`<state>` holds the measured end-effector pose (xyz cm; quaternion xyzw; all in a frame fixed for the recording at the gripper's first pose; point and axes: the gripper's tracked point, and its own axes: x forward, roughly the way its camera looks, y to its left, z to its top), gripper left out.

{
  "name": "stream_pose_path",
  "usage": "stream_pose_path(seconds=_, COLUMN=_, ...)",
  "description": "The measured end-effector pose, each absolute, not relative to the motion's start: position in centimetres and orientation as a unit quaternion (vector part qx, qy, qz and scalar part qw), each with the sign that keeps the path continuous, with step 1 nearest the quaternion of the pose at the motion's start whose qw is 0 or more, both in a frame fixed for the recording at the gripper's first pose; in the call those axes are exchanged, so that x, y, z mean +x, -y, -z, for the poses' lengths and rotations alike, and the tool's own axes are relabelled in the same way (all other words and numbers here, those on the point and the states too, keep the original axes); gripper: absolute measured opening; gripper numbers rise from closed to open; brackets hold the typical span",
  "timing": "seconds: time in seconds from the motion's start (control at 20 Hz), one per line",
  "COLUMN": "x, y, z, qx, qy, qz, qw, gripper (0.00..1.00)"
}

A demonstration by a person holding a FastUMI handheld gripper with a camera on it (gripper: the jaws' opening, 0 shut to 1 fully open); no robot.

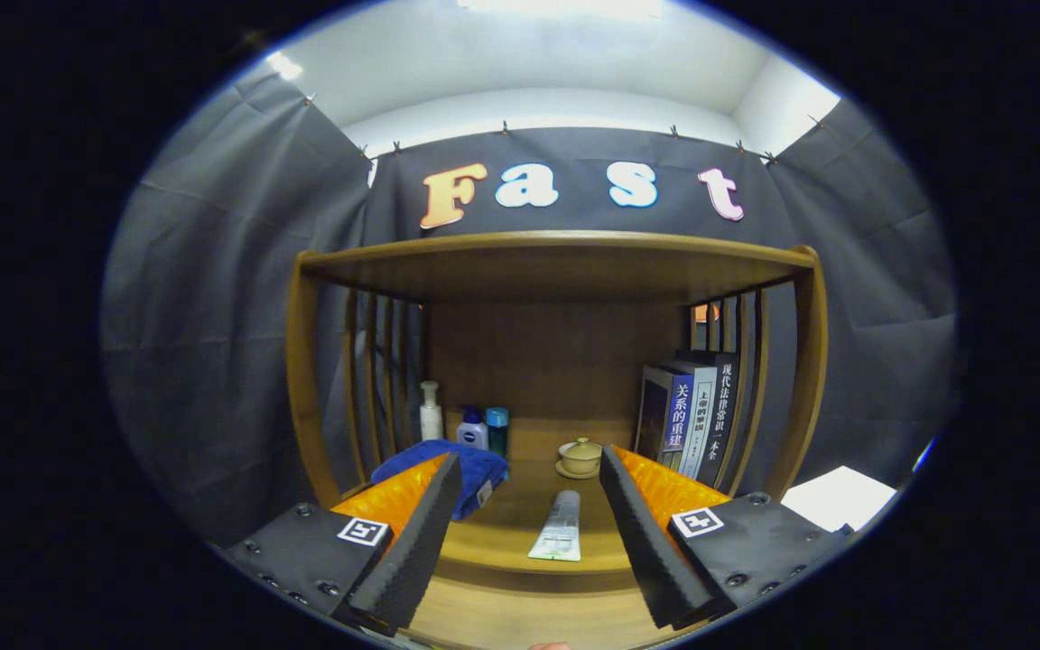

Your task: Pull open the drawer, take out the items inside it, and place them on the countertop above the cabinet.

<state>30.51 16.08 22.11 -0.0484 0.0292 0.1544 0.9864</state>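
- A staged home corner set up inside a recording booth: dark cloth [213, 361] is pinned up as walls on three sides under a white ceiling.
- A wooden shelf unit [556, 262] with slatted sides stands against the cloth.
- Household things sit on its worktop [529, 506]: toiletry bottles [470, 426], a folded blue towel [475, 469], a lidded teacup [580, 456], upright books [691, 415], and a tube [559, 528] lying flat.
- The tongs [529, 533] hang parted over the worktop, gripping nothing.

Chinese titles on books' [696, 411] spines; bottle labels unreadable.
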Motion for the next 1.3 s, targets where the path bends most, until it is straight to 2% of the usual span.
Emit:
stream_pose_path(seconds=0.35, x=23.2, y=-17.9, z=-17.2, qx=-0.055, qy=-0.019, qz=-0.165, qw=0.985, gripper=0.98)
stream_pose_path(seconds=1.3, x=16.1, y=-14.1, z=-6.1, qx=-0.026, qy=-0.030, qz=-0.123, qw=0.992, gripper=0.99)
